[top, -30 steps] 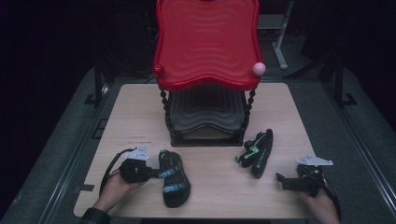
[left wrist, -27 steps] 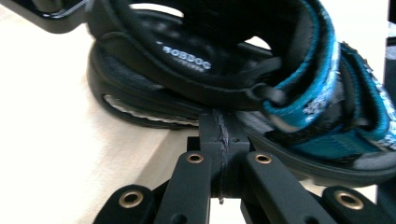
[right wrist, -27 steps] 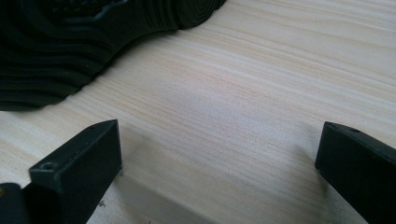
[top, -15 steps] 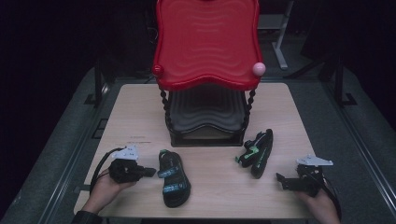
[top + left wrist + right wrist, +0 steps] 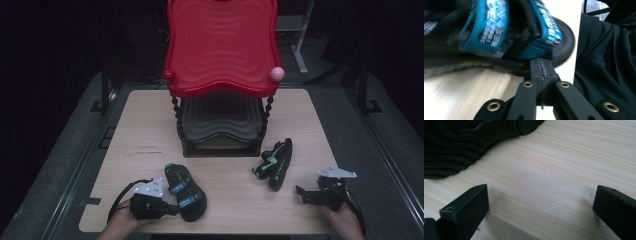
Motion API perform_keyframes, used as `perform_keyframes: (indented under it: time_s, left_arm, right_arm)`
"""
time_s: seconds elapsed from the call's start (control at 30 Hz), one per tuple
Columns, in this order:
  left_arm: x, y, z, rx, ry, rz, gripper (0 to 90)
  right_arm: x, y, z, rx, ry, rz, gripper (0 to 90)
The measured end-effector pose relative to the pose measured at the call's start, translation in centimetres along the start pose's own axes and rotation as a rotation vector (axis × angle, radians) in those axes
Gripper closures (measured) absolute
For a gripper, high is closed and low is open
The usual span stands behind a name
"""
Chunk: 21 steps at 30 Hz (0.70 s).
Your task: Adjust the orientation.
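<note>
Near the front left corner of the desk (image 5: 150,130), the left claw (image 5: 172,209) lies low with its two black jaws pressed flat together, nothing between them. Their joined tip rests against the side of a black sandal with blue straps (image 5: 186,191), close to the sole's edge; in the left gripper view the sandal (image 5: 499,37) is blurred, its blue straps carry white lettering, and the jaws meet it just under the rounded end of the sole. A hand (image 5: 120,227) holds this claw from the near edge of the desk.

Across on the right, the right claw (image 5: 300,192) sits on the desk with its jaws wide apart and empty, bare wood between them in the right gripper view. A second sandal (image 5: 275,162), black with green straps, lies tipped on its side a little beyond and to the left of that claw, not touching it; its ridged black sole (image 5: 461,142) shows in the upper left of the right gripper view.

Behind both sandals stands a small rack (image 5: 220,130) with twisted black posts, a red wavy top tray (image 5: 220,45) and a dark lower shelf.
</note>
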<state>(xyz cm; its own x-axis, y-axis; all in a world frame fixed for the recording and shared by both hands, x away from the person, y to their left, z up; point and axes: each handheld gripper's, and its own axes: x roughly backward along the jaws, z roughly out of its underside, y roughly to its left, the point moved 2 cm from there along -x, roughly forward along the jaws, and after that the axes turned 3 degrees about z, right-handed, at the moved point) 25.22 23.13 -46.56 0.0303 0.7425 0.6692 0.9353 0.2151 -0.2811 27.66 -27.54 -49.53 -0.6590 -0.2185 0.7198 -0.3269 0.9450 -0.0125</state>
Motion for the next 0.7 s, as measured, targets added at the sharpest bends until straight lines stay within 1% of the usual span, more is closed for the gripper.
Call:
perform_keyframes:
  time_s: [0.07,0.13,0.2,0.23,0.3,0.37,0.5,0.6,0.7]
  left_arm:
    - [-0.6,-0.3,-0.3,-0.017,0.015,0.011,89.9]
    - [-0.9,-0.6,-0.5,-0.03,0.02,0.02,89.9]
    - [-0.6,-0.8,-0.6,-0.035,0.007,0.027,89.9]
    - [-0.3,-0.7,-0.6,-0.035,-0.004,0.023,89.9]
    - [0.7,-0.6,-0.6,-0.028,-0.028,0.007,89.8]
    - [1.8,-0.5,-0.5,-0.021,-0.063,-0.014,89.9]
    - [4.1,0.0,-0.2,-0.013,-0.109,-0.041,89.9]
    - [5.7,0.6,0.1,-0.013,-0.132,-0.072,89.5]
    - [7.1,1.6,0.4,0.001,-0.16,-0.107,89.6]
  right_arm:
    - [0.0,0.0,0.0,0.0,0.0,0.0,0.0]
    - [0.0,0.0,0.0,0.0,0.0,0.0,0.0]
    - [0.0,0.0,0.0,0.0,0.0,0.0,0.0]
    - [0.0,0.0,0.0,0.0,0.0,0.0,0.0]
    - [0.0,0.0,0.0,0.0,0.0,0.0,0.0]
    - [0.0,0.0,0.0,0.0,0.0,0.0,0.0]
    - [0.0,0.0,0.0,0.0,0.0,0.0,0.0]
    - [0.0,0.0,0.0,0.0,0.0,0.0,0.0]
    - [0.0,0.0,0.0,0.0,0.0,0.0,0.0]
